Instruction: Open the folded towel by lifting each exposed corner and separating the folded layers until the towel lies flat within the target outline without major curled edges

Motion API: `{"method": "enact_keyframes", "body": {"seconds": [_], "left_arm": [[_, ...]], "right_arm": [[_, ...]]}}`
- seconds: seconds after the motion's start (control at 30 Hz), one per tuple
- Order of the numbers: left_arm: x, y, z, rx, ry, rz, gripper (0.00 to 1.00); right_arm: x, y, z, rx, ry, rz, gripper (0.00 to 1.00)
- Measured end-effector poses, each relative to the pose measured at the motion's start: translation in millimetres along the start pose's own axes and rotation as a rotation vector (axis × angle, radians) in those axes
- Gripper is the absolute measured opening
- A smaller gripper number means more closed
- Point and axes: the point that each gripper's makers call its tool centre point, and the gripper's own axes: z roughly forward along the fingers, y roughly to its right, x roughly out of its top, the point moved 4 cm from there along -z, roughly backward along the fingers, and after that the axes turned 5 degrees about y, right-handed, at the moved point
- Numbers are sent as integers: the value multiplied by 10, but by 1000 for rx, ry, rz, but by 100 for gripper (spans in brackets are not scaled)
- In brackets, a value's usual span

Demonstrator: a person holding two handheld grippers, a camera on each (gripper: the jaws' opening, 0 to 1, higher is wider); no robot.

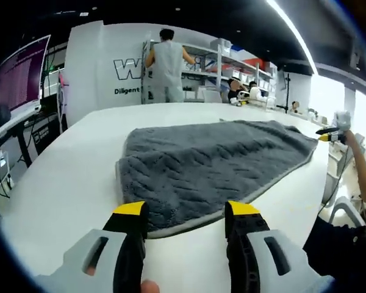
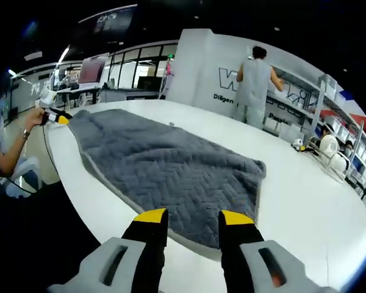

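Observation:
A grey towel [image 1: 213, 162] with a herringbone weave and a pale trim lies spread across the white table [image 1: 67, 177]. My left gripper [image 1: 185, 210] hovers open over the towel's near edge, its yellow-tipped jaws wide apart with nothing gripped. At the far right corner of the towel, a hand holds my right gripper [image 1: 327, 133]. In the right gripper view the same towel [image 2: 171, 171] stretches away to the left. My right gripper [image 2: 193, 217] is open just above the towel's near hem. The left gripper [image 2: 56, 116], held by a hand, sits at the far left corner.
A person [image 1: 166, 64] stands at shelving [image 1: 222, 67] beyond the table. A monitor [image 1: 21, 79] stands at the left. Bare white tabletop surrounds the towel [image 2: 305, 201]. A chair [image 2: 27, 171] stands by the table's curved edge.

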Motion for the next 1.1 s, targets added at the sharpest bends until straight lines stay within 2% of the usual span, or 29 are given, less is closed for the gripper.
{"method": "enact_keyframes", "body": {"seconds": [0.27, 0.4, 0.6, 0.73, 0.8, 0.93, 1.1], "left_arm": [[-8, -34, 17, 18, 1, 33, 38], [-6, 22, 24, -10, 7, 56, 30], [-2, 115, 40, -46, 15, 81, 16], [1, 141, 41, -52, 12, 97, 13], [2, 150, 35, -60, 9, 105, 11], [-2, 171, 4, -72, 0, 111, 8], [43, 208, -103, -113, -17, 120, 6]], "right_arm": [[-49, -8, -4, 40, -30, 12, 30], [-135, 22, 49, 33, -74, 5, 28], [-272, -34, 155, 92, -125, 17, 24], [-273, -27, 187, 109, -121, 62, 16], [-293, -38, 199, 118, -132, 136, 11], [-301, -5, 190, 114, -135, 134, 6], [-314, -8, 142, 117, -144, 137, 4]]}}
